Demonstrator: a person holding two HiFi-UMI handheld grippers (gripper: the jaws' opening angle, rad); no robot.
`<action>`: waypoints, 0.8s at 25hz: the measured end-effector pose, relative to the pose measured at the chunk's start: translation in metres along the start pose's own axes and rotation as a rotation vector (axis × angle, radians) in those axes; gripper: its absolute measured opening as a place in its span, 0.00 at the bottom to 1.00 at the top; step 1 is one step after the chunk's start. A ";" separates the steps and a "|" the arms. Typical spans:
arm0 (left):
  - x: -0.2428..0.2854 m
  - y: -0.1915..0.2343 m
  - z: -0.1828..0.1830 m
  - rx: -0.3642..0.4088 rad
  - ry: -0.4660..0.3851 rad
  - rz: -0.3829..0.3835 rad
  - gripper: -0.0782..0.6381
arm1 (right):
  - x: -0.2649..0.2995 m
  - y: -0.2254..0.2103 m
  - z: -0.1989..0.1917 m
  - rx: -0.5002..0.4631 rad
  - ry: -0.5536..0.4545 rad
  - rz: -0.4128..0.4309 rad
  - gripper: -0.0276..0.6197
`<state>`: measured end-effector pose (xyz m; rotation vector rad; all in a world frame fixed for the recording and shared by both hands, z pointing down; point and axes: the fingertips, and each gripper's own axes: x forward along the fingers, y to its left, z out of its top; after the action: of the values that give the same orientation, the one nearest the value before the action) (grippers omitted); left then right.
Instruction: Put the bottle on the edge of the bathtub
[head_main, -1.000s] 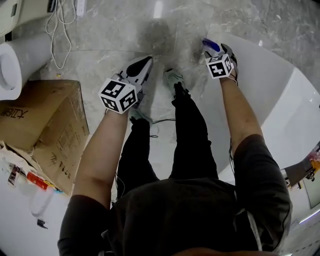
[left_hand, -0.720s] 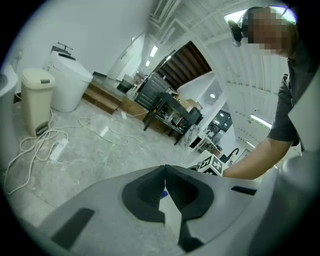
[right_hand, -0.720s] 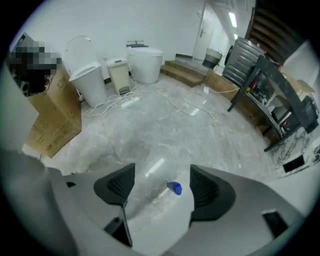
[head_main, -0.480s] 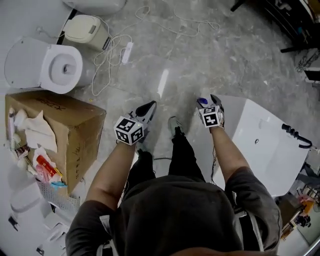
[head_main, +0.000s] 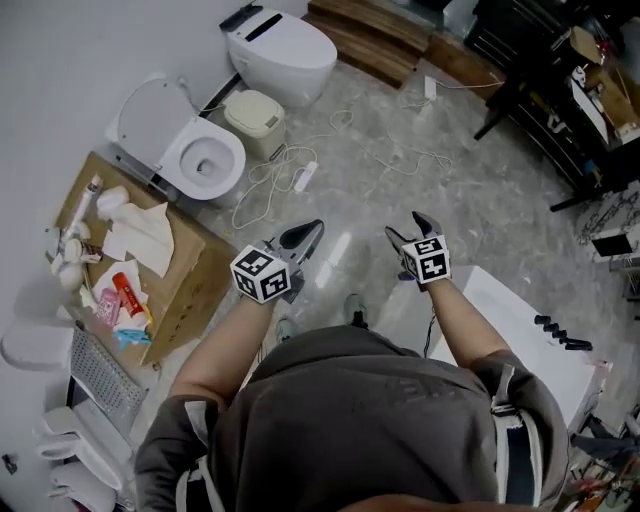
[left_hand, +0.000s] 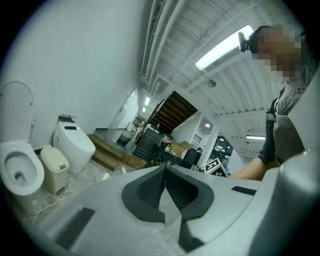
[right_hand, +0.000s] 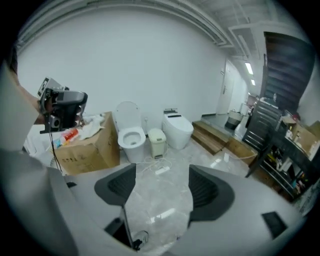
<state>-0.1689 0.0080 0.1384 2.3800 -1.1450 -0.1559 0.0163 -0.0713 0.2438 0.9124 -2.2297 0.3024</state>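
No bottle shows between either pair of jaws. My left gripper (head_main: 308, 234) is held out at waist height over the marble floor; in the left gripper view its pads (left_hand: 150, 187) meet at the tips, shut on nothing (left_hand: 164, 170). My right gripper (head_main: 408, 230) is beside it, just left of the white bathtub (head_main: 515, 335). In the right gripper view it (right_hand: 162, 192) stands open, with only floor between the pads. Small toiletry items (head_main: 118, 298) lie on a cardboard box (head_main: 185, 290) to my left; I cannot tell whether one is the bottle.
An open toilet (head_main: 195, 155), a small bin (head_main: 255, 115) and a second toilet (head_main: 280, 50) stand ahead on the left. Cables and a power strip (head_main: 303, 180) lie on the floor. Black stands (head_main: 540, 110) crowd the far right. A black tap fitting (head_main: 555, 325) sits on the tub.
The head view has tilted up from the floor to the whole room. Both grippers now sit lower in frame, the bathtub has slid to the lower right, and the box top and toilets came into view.
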 end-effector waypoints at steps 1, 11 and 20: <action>-0.011 -0.007 0.019 0.019 -0.026 0.002 0.12 | -0.010 0.012 0.025 -0.015 -0.035 0.029 0.54; -0.110 -0.055 0.143 0.192 -0.150 0.073 0.12 | -0.108 0.143 0.235 -0.153 -0.372 0.409 0.46; -0.163 -0.078 0.203 0.233 -0.248 0.127 0.12 | -0.192 0.208 0.307 -0.239 -0.678 0.670 0.03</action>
<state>-0.2808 0.0961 -0.0931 2.5313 -1.4989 -0.2963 -0.1883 0.0430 -0.1016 0.0973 -3.0781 0.0056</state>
